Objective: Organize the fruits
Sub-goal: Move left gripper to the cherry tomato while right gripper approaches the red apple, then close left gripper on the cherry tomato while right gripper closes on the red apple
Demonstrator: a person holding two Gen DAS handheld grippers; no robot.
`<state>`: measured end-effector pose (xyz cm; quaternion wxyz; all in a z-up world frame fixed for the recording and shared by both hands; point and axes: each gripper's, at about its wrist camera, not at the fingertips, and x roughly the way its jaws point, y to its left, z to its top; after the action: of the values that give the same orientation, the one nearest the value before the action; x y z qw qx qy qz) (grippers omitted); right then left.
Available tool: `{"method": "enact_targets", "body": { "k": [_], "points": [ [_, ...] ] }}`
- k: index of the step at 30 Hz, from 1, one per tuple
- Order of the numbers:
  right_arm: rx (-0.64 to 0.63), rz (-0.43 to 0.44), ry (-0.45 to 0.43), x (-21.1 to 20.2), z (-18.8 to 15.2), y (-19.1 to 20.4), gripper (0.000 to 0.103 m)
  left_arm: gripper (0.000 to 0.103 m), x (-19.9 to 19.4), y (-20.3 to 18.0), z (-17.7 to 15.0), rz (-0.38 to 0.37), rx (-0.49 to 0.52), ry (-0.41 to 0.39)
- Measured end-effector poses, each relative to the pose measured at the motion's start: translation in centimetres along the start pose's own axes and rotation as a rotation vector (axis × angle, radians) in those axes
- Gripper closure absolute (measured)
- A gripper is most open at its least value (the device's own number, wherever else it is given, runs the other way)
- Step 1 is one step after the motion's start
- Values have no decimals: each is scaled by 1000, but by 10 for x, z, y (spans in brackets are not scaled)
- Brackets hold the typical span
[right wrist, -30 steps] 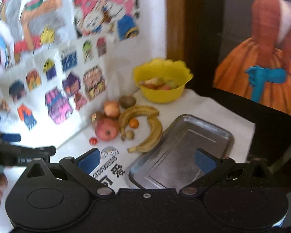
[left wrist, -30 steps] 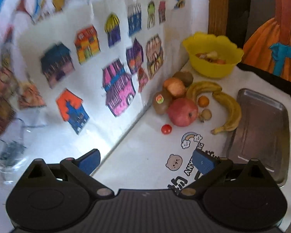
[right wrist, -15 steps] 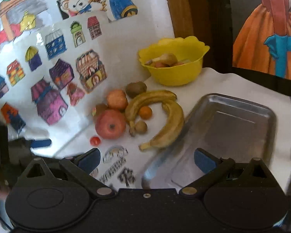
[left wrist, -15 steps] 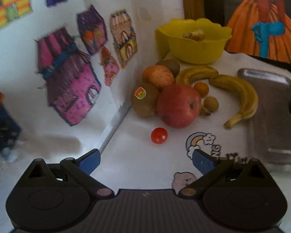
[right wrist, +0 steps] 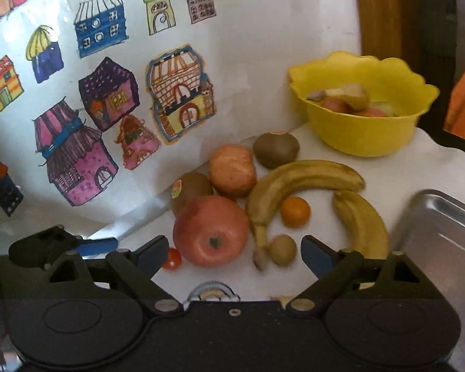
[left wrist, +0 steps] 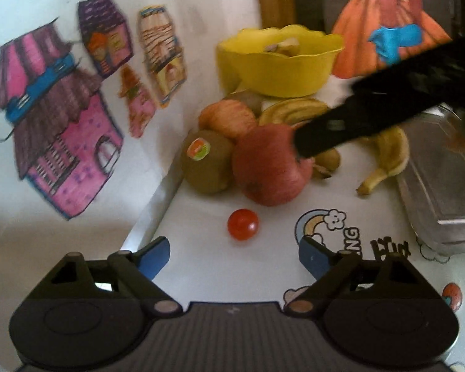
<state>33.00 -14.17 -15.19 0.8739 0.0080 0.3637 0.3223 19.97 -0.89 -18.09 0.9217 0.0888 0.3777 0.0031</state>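
Right wrist: yellow bowl (right wrist: 362, 133) holds several fruits.

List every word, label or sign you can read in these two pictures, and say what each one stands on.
"NG": the legible end of a word printed beside the rainbow on the white table cover; its start is hidden behind the left claw.
Dark characters next to it: too blurred to read.
Sticker on the kiwi: print too small to read.

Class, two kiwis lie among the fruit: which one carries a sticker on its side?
The kiwi beside the big red apple, nearest the wall; the other kiwi lies nearer the yellow bowl.
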Motion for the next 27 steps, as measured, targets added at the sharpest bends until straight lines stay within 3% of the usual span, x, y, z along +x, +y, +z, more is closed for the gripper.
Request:
{"method": "enact_targets", "body": {
  "k": [9,17,27],
  "points": [
    [-19,45,13,31,10,10,15,23,18,14,2,-18,-26,4],
    [-50,46,36,48,15,17,20,46,19,20,4,-62,-40,-16],
    [-85,12,75,61,13,22,26,64,24,26,5,-38,-83,-37]
  ]
}}
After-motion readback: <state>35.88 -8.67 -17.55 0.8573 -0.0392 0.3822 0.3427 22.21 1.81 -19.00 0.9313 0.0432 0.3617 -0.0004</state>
